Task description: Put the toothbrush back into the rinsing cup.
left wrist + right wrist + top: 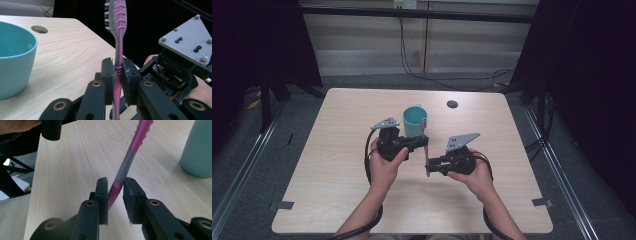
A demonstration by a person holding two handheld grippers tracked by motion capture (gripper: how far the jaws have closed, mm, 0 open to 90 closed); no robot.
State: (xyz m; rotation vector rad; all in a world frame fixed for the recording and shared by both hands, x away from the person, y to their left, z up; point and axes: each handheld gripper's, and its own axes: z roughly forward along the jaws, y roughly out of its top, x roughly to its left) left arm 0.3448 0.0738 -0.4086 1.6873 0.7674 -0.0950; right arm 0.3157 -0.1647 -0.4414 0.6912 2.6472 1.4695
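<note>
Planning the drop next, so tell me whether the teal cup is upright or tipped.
Upright. The teal cup stands on its base on the table, its open mouth facing up in the high view.

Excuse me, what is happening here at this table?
A person sits at the wooden table with a gripper in each hand. The left gripper is shut on a pink and grey toothbrush and holds it upright near a teal cup. The right gripper has its jaws around the lower end of the handle, with a gap at one pad, so it does not clamp it.
</note>
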